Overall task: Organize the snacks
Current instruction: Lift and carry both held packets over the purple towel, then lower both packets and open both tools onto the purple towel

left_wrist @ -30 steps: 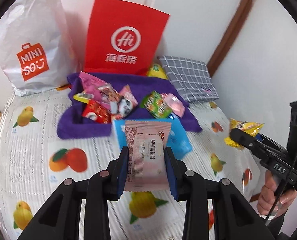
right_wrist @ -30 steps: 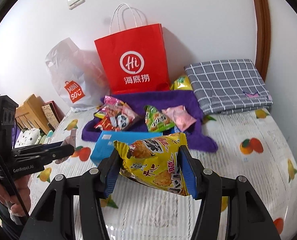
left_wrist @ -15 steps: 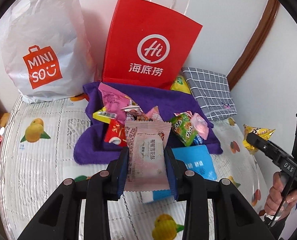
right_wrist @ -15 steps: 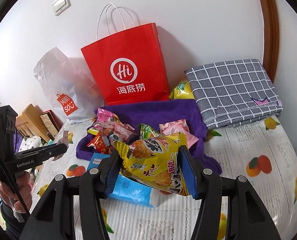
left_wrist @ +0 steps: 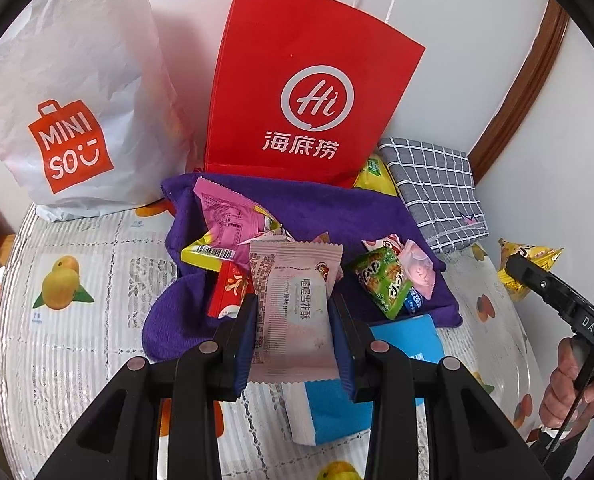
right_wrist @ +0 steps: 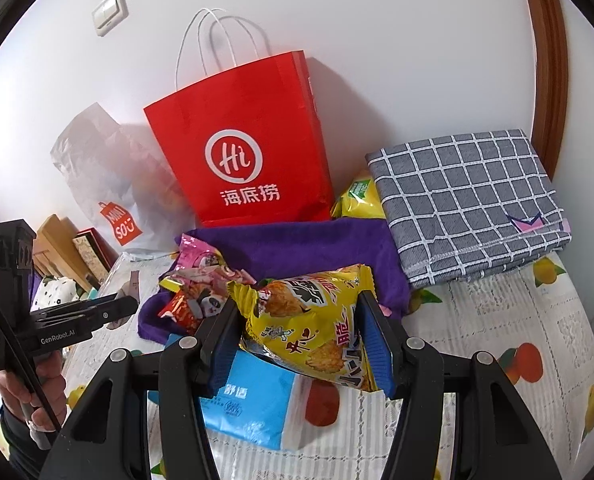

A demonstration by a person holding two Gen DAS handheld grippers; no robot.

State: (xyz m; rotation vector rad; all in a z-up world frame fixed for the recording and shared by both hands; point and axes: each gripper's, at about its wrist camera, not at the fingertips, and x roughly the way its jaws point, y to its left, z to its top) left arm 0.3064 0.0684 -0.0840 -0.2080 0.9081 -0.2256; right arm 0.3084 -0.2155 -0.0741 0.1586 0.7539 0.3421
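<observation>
Left gripper (left_wrist: 293, 324): we log jaws clamped on the pink snack packet (left_wrist: 295, 304), long axis upright. Right gripper (right_wrist: 303, 342): clamped on the yellow chip bag (right_wrist: 313, 328). Beyond both, the red paper bag (left_wrist: 309, 92) stands upright behind the purple cloth (left_wrist: 337, 208), probably nearer our left.

A pale pink snack packet (left_wrist: 297, 312) stands upright, pinched at both sides. A crinkled yellow chip bag (right_wrist: 313, 328) is squeezed the same way, tilted. More snacks lie heaped on the purple towel (left_wrist: 337, 216): a pink packet (left_wrist: 225, 216), a red one (left_wrist: 229, 292), a green one (left_wrist: 381, 280).
</observation>
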